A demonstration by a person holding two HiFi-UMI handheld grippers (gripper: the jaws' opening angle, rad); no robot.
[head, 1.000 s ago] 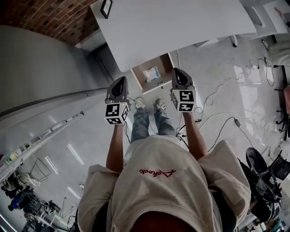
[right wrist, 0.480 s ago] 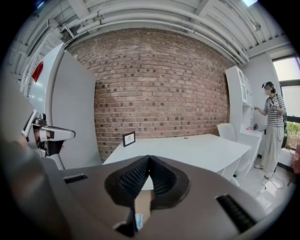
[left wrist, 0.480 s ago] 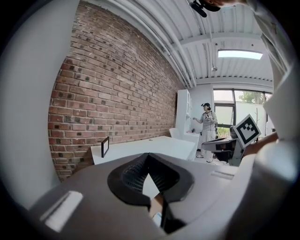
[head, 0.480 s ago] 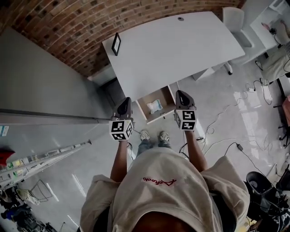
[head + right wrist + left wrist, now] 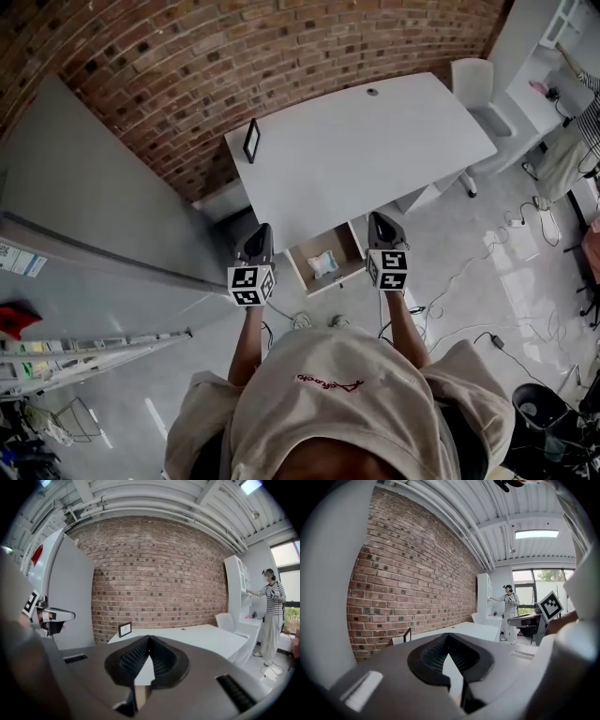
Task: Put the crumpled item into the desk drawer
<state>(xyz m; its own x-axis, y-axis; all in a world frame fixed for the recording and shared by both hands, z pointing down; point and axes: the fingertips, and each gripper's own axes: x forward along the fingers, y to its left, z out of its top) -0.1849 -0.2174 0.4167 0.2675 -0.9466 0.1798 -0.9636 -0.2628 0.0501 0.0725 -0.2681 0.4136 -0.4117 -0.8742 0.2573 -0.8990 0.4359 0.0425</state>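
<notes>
Crumpled item (image 5: 323,263) already lay in the open desk drawer (image 5: 330,284); left gripper (image 5: 260,230) & right gripper (image 5: 381,218) were closed on nothing, so next prob. pushing drawer in.

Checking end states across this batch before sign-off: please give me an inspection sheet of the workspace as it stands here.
Surface: white desk, bare apart from a small dark frame standing at its left end.
Job's things: desk drawer is pulled open; the crumpled item lies inside it.
Clutter: nothing seen on the desk beyond the frame.
Grippers: left gripper and right gripper are held up on either side of the drawer; both have jaws shut with nothing between them.
Cables: loose cables trail over the floor on the right.
Surroundings: brick wall behind the desk, white chair at its right end, ladder at left, another person by white shelving.
</notes>
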